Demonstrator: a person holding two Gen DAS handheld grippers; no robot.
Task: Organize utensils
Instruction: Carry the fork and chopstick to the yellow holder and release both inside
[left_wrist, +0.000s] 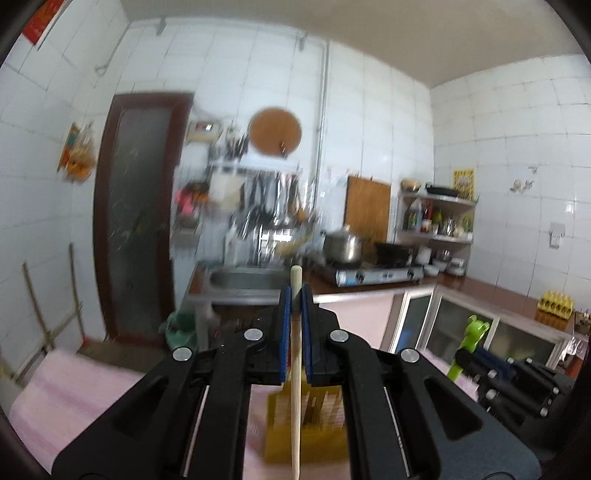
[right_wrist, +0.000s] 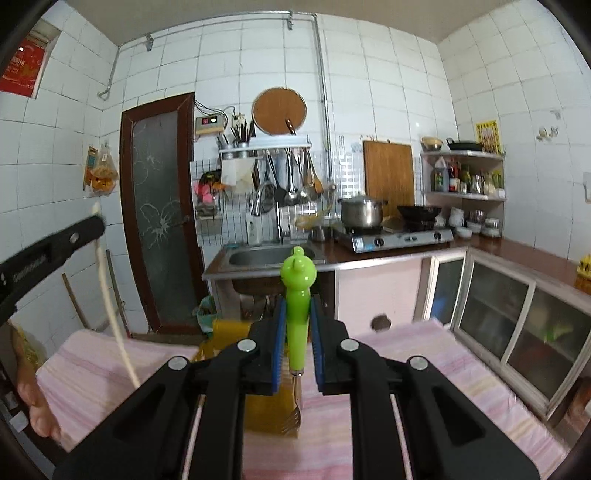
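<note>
My left gripper (left_wrist: 295, 295) is shut on a pale wooden chopstick (left_wrist: 296, 369) held upright above a yellow slotted utensil holder (left_wrist: 306, 417) on the pink cloth. My right gripper (right_wrist: 297, 306) is shut on a fork with a green frog-shaped handle (right_wrist: 297, 295); its metal tines (right_wrist: 293, 417) hang down at the yellow holder (right_wrist: 269, 402). The left gripper (right_wrist: 92, 225) with its chopstick (right_wrist: 114, 314) shows at the left of the right wrist view. The right gripper's fingers (left_wrist: 480, 365) and the green handle (left_wrist: 469, 339) show at the right of the left wrist view.
A table with a pink striped cloth (right_wrist: 424, 369) lies below. Beyond it are a steel sink (right_wrist: 266, 254), a gas stove (right_wrist: 399, 236) with a pot and a wok, glass-door cabinets (right_wrist: 517, 314), a brown door (right_wrist: 159, 206) and hanging utensils on the tiled wall.
</note>
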